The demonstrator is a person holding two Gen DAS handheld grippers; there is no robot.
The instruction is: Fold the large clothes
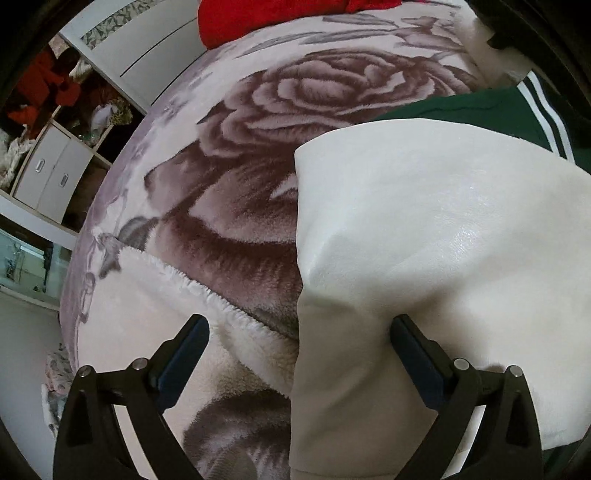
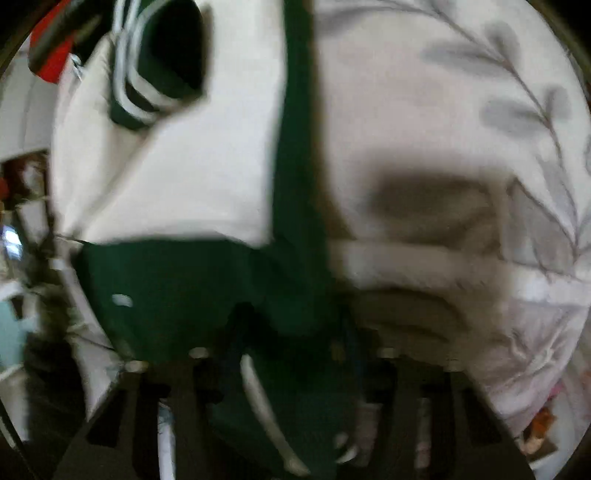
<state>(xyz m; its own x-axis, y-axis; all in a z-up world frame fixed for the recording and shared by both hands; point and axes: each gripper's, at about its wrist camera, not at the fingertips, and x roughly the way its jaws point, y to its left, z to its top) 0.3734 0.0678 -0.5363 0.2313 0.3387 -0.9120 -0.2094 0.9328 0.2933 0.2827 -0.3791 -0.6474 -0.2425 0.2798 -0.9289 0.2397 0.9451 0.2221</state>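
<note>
A green and white jacket lies on a bed. In the left wrist view its white sleeve panel (image 1: 424, 240) covers the right half, with green body and white stripes (image 1: 532, 110) behind. My left gripper (image 1: 299, 332) is open, its right finger resting on the white fabric, its left finger over the blanket. The right wrist view is blurred: the green jacket body (image 2: 207, 288) and white sleeve (image 2: 192, 177) fill the left half. My right gripper (image 2: 291, 350) is shut on the green fabric, which bunches between its fingers.
A plush rose-print blanket (image 1: 229, 177) covers the bed, with a folded-back fleecy edge (image 1: 229, 317). Red cloth (image 1: 258, 18) lies at the far end. A white wardrobe with drawers (image 1: 55, 170) stands left of the bed. Leaf-print bedding (image 2: 461, 147) lies right of the jacket.
</note>
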